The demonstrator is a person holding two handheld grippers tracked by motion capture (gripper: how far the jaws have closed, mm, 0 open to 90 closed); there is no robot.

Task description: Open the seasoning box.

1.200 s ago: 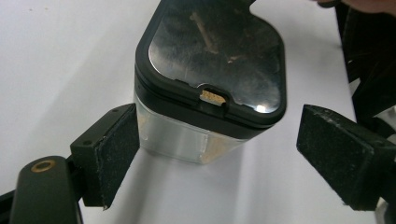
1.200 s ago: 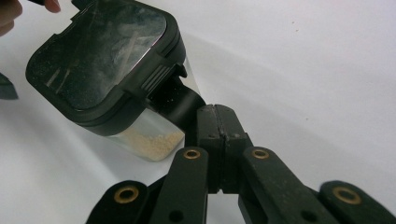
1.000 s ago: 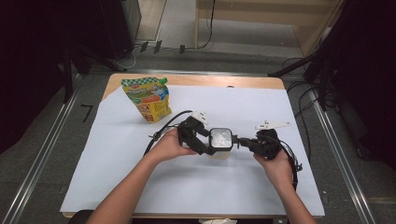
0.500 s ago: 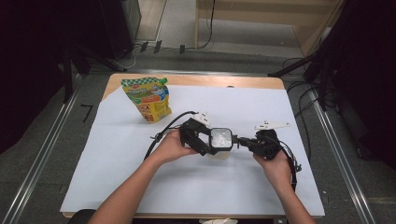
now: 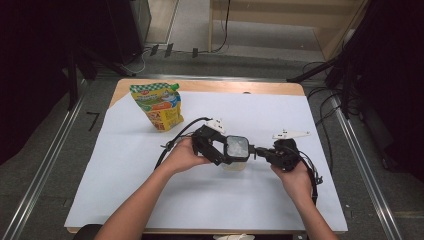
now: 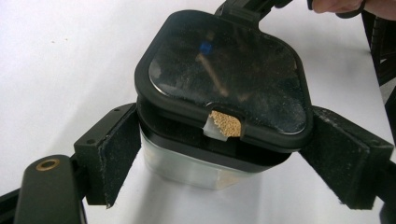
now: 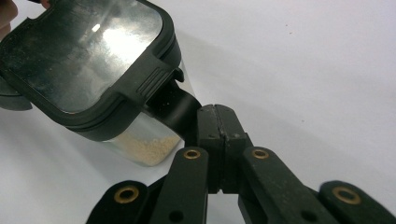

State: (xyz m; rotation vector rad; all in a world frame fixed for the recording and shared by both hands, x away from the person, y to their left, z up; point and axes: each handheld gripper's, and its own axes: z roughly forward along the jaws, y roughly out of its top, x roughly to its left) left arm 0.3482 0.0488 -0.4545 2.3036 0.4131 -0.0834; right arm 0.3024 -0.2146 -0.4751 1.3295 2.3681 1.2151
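A clear container (image 5: 236, 148) with a black lid (image 6: 224, 70) stands mid-table, tan grains (image 7: 144, 149) in its bottom. My left gripper (image 5: 227, 151) comes from the left, its pads (image 6: 116, 154) pressed on both sides at the lid's rim, so it is shut on the container. A small opening in the lid's near edge (image 6: 226, 123) shows grains. My right gripper (image 5: 256, 150) reaches in from the right. Its jaws (image 7: 215, 116) are closed together on a black latch flap (image 7: 175, 107) that hangs from the lid's ribbed edge.
A colourful stand-up pouch (image 5: 159, 106) stands at the back left of the white sheet (image 5: 150, 195). The wooden table edge (image 5: 210, 86) runs along the back. Metal rails (image 5: 45, 165) flank the table, and cables (image 5: 320, 95) lie on the floor beyond.
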